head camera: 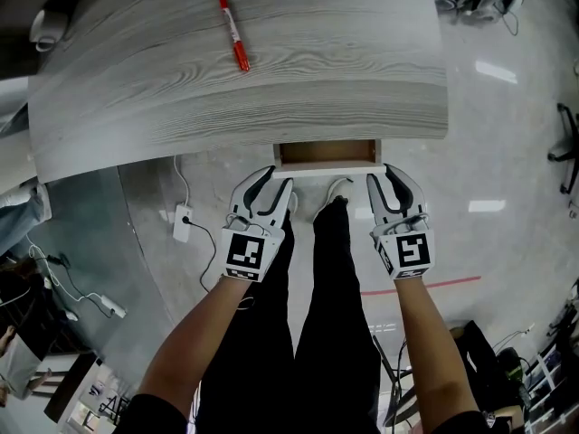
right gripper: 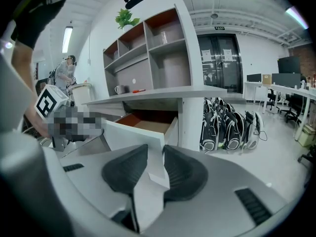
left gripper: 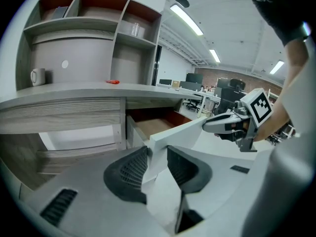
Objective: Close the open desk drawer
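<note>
The left gripper (head camera: 276, 184) and the right gripper (head camera: 384, 181) lie nearest, one at each end of the white drawer front (head camera: 327, 170). Each is clenched on that panel: in both gripper views a corner of it sits between the dark pads, which press on its two faces. The drawer (head camera: 326, 153) juts out from under the near edge of the desk (head camera: 271, 80), toward the desk's right end, and its brown inside shows. As I judge it, the hold is made but none of the closing is done. The whole push inward, until the front meets the desk's edge, is left.

Counted:
- one drawer
- two grippers
- one red marker (head camera: 233, 33) on the desk top
- one white mug (left gripper: 37, 76) at the desk's left
- one white plug block (head camera: 183, 222) on the floor beside the desk
</note>
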`<state>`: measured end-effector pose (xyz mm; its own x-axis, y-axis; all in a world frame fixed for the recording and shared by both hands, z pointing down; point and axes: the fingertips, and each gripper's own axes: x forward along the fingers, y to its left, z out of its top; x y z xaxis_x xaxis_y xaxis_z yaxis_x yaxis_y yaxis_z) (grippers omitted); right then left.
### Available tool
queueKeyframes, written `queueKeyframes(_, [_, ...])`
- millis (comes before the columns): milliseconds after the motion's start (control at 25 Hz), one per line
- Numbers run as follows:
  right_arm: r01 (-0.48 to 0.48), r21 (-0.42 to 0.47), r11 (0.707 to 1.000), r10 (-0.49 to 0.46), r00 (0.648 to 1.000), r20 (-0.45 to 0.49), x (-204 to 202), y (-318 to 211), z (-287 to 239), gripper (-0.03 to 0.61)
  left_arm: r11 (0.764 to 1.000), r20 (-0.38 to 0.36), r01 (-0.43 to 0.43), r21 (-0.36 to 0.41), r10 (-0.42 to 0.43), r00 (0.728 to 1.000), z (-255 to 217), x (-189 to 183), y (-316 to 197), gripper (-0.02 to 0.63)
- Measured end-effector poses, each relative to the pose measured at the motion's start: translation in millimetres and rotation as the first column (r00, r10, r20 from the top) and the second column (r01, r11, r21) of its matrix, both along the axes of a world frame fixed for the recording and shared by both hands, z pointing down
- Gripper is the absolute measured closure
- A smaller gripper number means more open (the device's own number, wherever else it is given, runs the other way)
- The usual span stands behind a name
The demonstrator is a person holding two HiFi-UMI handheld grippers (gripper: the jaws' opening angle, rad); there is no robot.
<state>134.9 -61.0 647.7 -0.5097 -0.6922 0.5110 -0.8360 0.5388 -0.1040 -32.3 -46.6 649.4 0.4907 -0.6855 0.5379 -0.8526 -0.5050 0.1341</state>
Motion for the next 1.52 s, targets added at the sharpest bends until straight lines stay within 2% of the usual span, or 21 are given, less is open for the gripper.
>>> queueKeyframes(480, [-0.018,0.01,1.0,0.018,1.0,0.017,-3.6,-22.0,0.7,0.462,0.999,0.02,0.035,0.01,-0.035,0.999,0.3,-2.6,-20.4,0.479])
queueKeyframes(800, [-0.029,0.015,0.999,0.029,0.999,0.025,-3.9,-43.3,-0.5,0.462,0.994,0.006,0.106,0.011,-0.106,0.994,-0.3,-3.2,-38.8,0.479])
queueKeyframes(1080, [-0.016,0.018,1.0,0.016,1.0,0.018,-5.7,-55.2,-0.1,0.462,0.991,0.013,0.137,-0.013,-0.136,0.991,1.7,-7.5,-51.5,0.479])
queueKeyframes(1520, [0.025,0.029,0.999,-0.025,1.0,0.015,-10.6,-76.4,-0.3,0.459,0.985,0.011,0.171,0.001,-0.171,0.985,-0.2,-12.2,-73.3,0.479])
